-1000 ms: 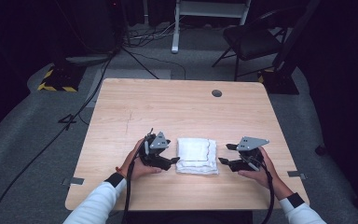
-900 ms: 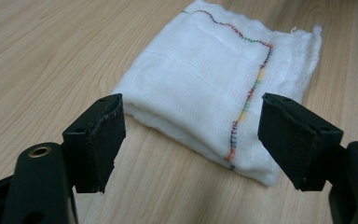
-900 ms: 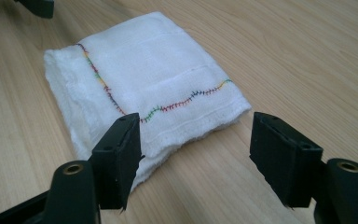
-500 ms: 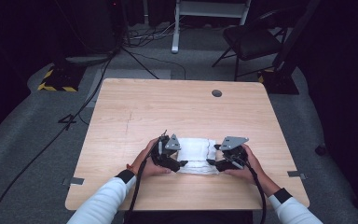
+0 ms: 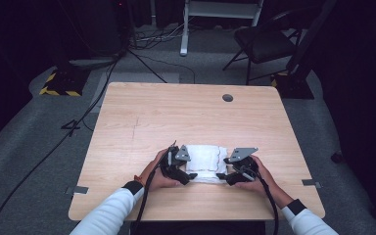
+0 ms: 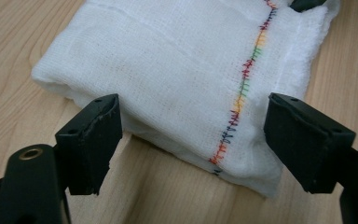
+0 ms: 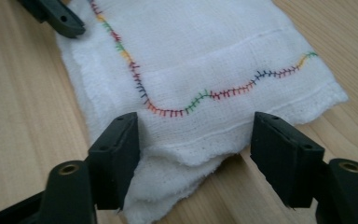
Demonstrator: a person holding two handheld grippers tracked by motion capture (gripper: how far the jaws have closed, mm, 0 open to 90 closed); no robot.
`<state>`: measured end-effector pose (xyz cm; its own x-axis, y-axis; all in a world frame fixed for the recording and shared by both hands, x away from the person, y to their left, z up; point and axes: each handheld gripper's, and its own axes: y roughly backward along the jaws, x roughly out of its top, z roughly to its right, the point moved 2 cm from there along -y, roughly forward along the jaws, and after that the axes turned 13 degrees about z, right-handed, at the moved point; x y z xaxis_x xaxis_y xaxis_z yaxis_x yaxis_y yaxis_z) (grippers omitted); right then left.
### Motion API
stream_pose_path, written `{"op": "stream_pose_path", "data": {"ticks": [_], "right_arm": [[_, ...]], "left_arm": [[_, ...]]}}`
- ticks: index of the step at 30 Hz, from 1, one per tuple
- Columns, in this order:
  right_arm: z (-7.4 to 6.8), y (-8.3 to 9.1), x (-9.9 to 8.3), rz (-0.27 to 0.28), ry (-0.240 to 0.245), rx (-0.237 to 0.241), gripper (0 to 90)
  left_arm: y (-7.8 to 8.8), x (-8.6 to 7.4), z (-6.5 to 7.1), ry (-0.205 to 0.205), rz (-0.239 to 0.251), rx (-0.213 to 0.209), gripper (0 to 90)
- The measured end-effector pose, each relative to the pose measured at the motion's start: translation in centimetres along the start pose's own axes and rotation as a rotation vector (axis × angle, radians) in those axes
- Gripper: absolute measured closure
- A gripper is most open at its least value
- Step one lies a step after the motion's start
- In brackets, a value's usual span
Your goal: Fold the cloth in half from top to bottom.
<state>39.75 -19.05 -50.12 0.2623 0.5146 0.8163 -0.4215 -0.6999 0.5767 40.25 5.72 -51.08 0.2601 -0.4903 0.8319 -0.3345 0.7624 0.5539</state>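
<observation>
A folded white cloth (image 5: pixel 204 161) lies flat on the wooden bench (image 5: pixel 186 112), near the person's edge, with 1 tool at each short end. The left tool (image 5: pixel 182 174) sits at the cloth's left end and the right tool (image 5: pixel 223 177) at its right end, so the cloth is between the 2, probably so both ends can be taken at once for unfolding or another fold.

In the left gripper view the jaws stand spread and have just been opening; the cloth's near corner (image 6: pixel 242 163), with its line of coloured stitching (image 6: pixel 242 93), lies between them just ahead of the tips, and neither pad presses on it. In the right gripper view the jaws are likewise spread and have just been opening, flanking the loose, lifted hem (image 7: pixel 191 154) of the top layer; the pads stand clear of the fabric on both sides. The far tip of the other tool (image 7: pixel 56 16) shows at the cloth's opposite end.

Both tools seem lowered to bench level, ready to close on the layers
</observation>
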Motion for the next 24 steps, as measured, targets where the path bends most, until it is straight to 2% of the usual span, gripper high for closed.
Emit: {"op": "stream_pose_path", "data": {"ticks": [3, 9, 11, 16, 20, 24], "right_arm": [[0.7, -0.4, 0.1, -0.017, -0.052, -0.003, 28.3], [1.6, -0.8, 0.0, -0.015, -0.088, 0.025, 25.7], [2.1, -1.0, 0.1, -0.019, -0.097, 0.024, 25.8], [3.3, -1.8, 0.7, -0.03, -0.099, 0.006, 24.9], [4.1, -2.3, 1.2, -0.031, -0.08, -0.013, 24.5], [4.2, -2.4, 1.3, -0.025, -0.067, -0.009, 24.9]], "left_arm": [[-0.3, 0.1, -0.5, 0.017, -0.006, -0.021, 17.0], [-0.9, 0.4, -1.4, 0.026, -0.015, -0.05, 15.9], [-1.0, 0.5, -1.8, 0.031, -0.01, -0.044, 16.0], [-1.5, 0.7, -3.1, 0.027, 0.014, -0.039, 15.6], [-1.8, 1.0, -4.1, 0.041, 0.003, -0.029, 15.2], [-1.6, 1.1, -4.0, 0.026, -0.004, -0.009, 15.3]]}}
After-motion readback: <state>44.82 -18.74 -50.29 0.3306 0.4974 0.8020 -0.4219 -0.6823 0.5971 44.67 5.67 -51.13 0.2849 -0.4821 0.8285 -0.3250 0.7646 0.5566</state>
